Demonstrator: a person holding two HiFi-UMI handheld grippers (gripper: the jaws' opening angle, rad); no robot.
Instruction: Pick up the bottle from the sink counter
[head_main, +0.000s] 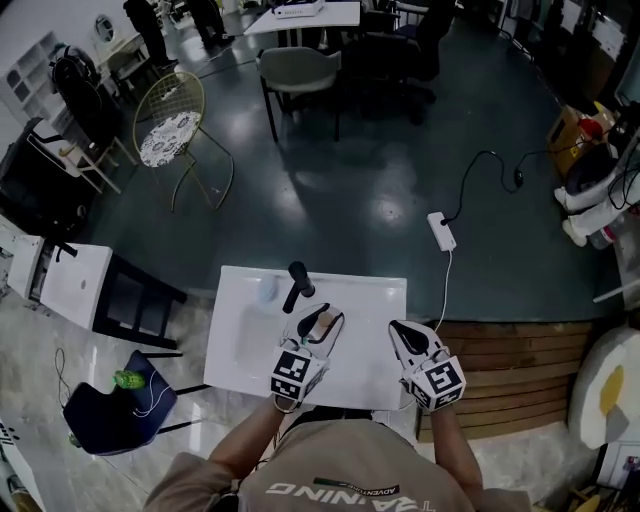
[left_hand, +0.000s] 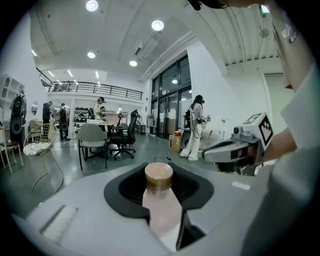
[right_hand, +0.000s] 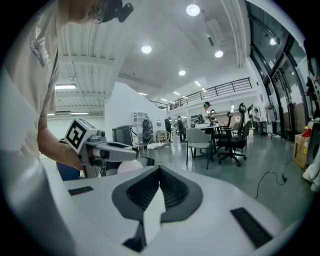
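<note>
A pale pink bottle (left_hand: 161, 210) with a tan cap (left_hand: 159, 176) sits between the black pads of my left gripper (left_hand: 159, 189), which is shut on its body; the cap points away from the camera. The head view places that left gripper (head_main: 312, 335) and the bottle (head_main: 324, 323) above the white sink counter (head_main: 372, 302), just in front of the black faucet (head_main: 297, 285). To the right, over the counter's front right part, my right gripper (head_main: 404, 338) is shut with nothing in it. In its own view the right gripper (right_hand: 159, 189) has its pads meeting.
On the dark floor beyond the counter lie a white power strip (head_main: 441, 231) and its cable. A grey chair (head_main: 298, 72) and a wire chair (head_main: 172, 118) stand farther off. Wooden boards (head_main: 520, 370) are on the right, a black stool (head_main: 120, 400) on the left.
</note>
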